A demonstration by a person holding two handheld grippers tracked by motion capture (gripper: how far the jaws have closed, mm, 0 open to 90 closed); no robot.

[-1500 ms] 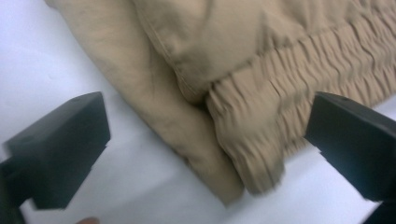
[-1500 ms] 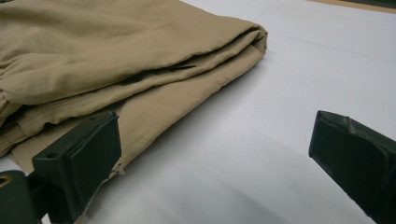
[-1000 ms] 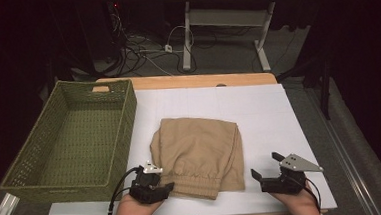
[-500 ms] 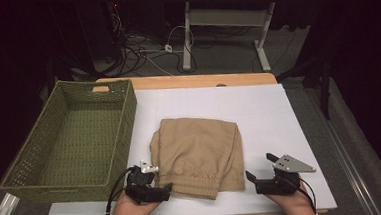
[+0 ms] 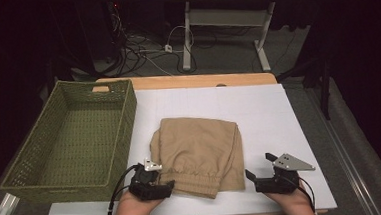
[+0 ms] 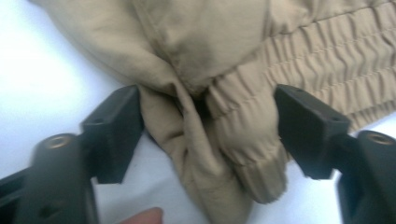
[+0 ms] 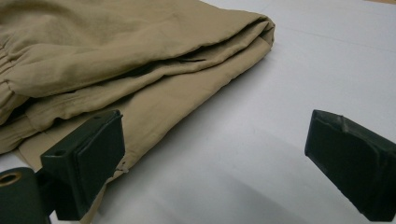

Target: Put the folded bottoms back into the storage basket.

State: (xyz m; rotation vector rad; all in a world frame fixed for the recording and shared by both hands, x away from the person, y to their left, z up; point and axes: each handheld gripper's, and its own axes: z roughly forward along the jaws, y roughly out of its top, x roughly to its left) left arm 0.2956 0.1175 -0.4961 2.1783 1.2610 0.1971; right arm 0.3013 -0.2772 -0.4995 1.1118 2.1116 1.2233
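While jaws wide, basket [image 5: 75, 139] w/o contents

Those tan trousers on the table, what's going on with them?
A person works on the folded tan trousers with two tools. The left hand-held gripper has a bunched corner of the waistband between its jaws, which have just been closing. The right hand-held gripper waits open beside the trousers. A green basket stands at the left.
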